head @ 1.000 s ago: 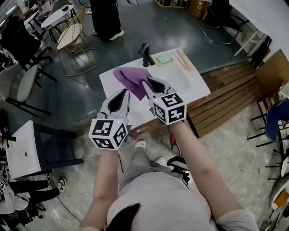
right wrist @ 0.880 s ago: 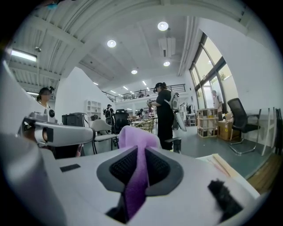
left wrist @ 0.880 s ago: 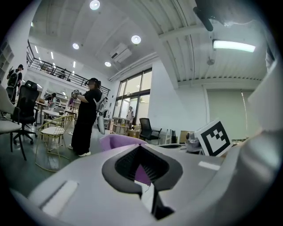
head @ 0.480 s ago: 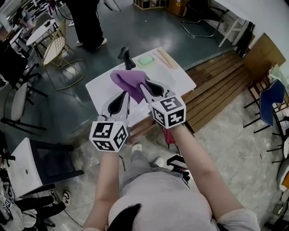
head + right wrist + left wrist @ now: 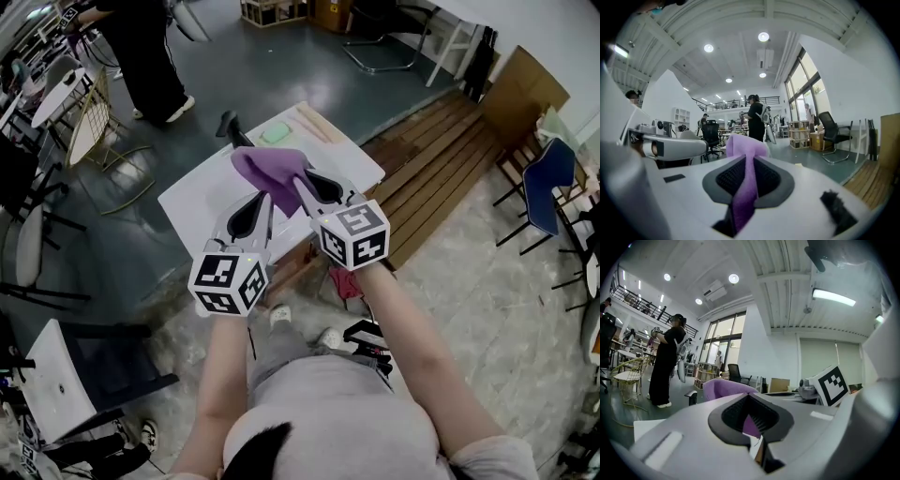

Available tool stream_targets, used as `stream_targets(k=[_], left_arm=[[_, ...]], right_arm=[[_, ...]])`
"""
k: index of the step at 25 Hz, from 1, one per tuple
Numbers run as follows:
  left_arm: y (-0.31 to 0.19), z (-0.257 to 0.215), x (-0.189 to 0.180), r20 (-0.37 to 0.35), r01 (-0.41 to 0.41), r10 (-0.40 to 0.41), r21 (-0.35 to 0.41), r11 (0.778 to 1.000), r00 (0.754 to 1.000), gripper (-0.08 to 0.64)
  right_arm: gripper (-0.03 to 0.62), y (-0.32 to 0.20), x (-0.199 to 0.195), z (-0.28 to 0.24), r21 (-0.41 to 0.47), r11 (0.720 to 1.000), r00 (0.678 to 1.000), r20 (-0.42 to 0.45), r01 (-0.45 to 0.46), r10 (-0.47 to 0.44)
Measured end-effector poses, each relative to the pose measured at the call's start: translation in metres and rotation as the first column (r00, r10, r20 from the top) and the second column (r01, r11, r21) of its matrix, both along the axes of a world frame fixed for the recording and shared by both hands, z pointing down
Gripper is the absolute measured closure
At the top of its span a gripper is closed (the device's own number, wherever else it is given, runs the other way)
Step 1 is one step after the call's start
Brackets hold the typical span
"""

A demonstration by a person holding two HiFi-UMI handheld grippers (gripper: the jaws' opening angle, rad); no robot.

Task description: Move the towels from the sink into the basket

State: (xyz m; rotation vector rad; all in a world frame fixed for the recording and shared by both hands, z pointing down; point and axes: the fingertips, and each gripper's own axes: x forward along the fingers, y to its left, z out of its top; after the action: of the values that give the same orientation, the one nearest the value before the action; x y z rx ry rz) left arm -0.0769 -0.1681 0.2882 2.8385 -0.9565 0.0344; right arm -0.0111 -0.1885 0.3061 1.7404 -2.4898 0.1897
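Observation:
A purple towel (image 5: 270, 172) hangs above the white sink counter (image 5: 187, 204), held up in the air. My right gripper (image 5: 302, 180) is shut on it; in the right gripper view the cloth (image 5: 743, 187) runs straight down between the two pads. My left gripper (image 5: 268, 199) is close beside it on the left with its jaws drawn together. Purple cloth (image 5: 751, 423) shows between the left pads too, so it seems to pinch the towel's edge. No basket is in any view.
A black faucet (image 5: 228, 127), a green sponge (image 5: 275, 134) and wooden sticks (image 5: 314, 122) sit on the counter's far side. Wooden decking (image 5: 441, 159) lies to the right, with a blue chair (image 5: 544, 178) beyond. A person in black (image 5: 141, 56) and wire chairs (image 5: 89, 117) stand at far left.
Both grippers have swung together to the right with the towel. The faucet and counter have slid leftward in the head view, and more decking shows on the right.

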Motion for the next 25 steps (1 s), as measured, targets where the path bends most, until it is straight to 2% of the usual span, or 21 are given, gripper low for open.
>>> stream_targets(k=[14,25], left_arm=[[0.007,0.001,0.065,-0.001,-0.158,0.158,0.002,0.987,0.987,0.554],[0.026,0.008,0.119,0.018,-0.280,0.280,-0.013,0.960,0.960,0.554]], right_arm=[[0.529,0.023,0.063,-0.007,0.027,0.992,0.993,-0.004,-0.121,0.121],[0.529,0.056,0.123,-0.002,0.025,0.968,0.968,0.019,-0.251,0.251]])
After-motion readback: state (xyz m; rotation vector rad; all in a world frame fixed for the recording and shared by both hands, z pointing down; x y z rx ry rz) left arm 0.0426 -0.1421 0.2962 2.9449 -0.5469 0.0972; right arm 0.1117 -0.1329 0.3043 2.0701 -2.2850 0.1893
